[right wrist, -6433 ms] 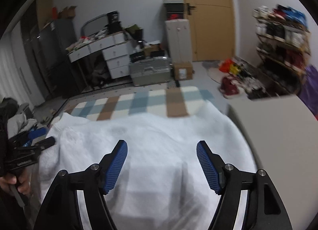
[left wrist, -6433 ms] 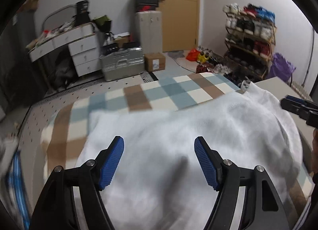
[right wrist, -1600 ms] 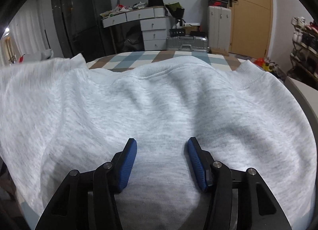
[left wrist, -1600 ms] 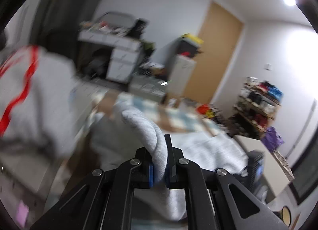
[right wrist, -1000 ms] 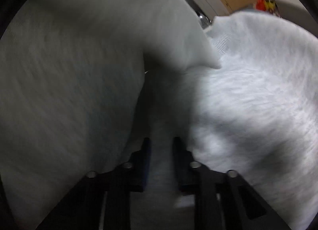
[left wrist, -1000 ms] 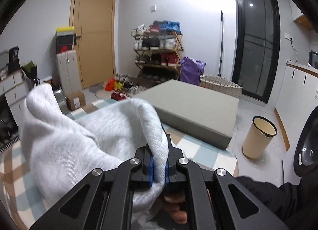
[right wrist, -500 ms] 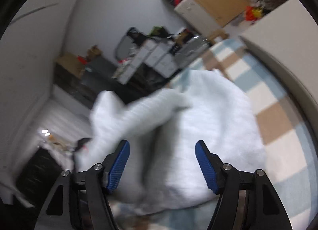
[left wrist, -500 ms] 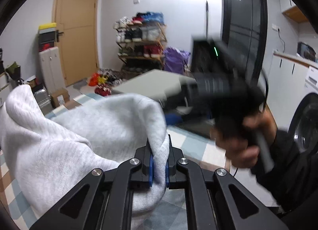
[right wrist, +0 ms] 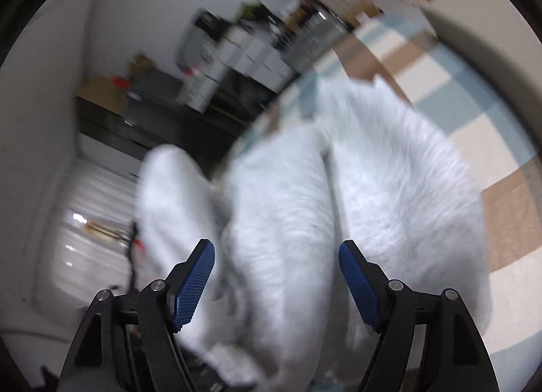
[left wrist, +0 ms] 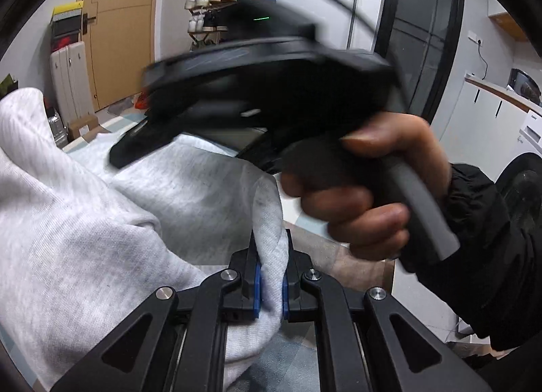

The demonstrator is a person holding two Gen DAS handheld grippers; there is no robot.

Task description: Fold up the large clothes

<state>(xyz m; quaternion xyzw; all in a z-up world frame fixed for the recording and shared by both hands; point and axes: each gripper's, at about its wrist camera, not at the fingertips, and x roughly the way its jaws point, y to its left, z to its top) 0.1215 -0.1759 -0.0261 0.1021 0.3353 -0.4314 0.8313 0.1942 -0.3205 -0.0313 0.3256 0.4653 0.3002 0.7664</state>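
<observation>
- Checked blue, white and brown cloth (right wrist: pixel 467 114) covers the surface, with a wooden door (left wrist: pixel 118 36) and a shoe rack (left wrist: pixel 210 16) behind it in the left wrist view.
- On that cloth lies a light grey sweatshirt (right wrist: pixel 389 195), bunched rather than flat.
- In the right wrist view its long axis runs from near the camera away toward the upper right, with a fold line down the middle; the picture is blurred.
- One rolled part of the sweatshirt sticks up at the left side of that view, above the floor.
- Left gripper (left wrist: pixel 270 285): jaws pressed together, pinching a doubled edge of the sweatshirt that rises upright between the blue pads.
- Right gripper (right wrist: pixel 276 285): jaws opening, spread wide over the sweatshirt, pads clear of the fabric.
- A hand (left wrist: pixel 369 189) in a black sleeve (left wrist: pixel 491 256) grips the right gripper's handle, just beyond the pinched edge.
</observation>
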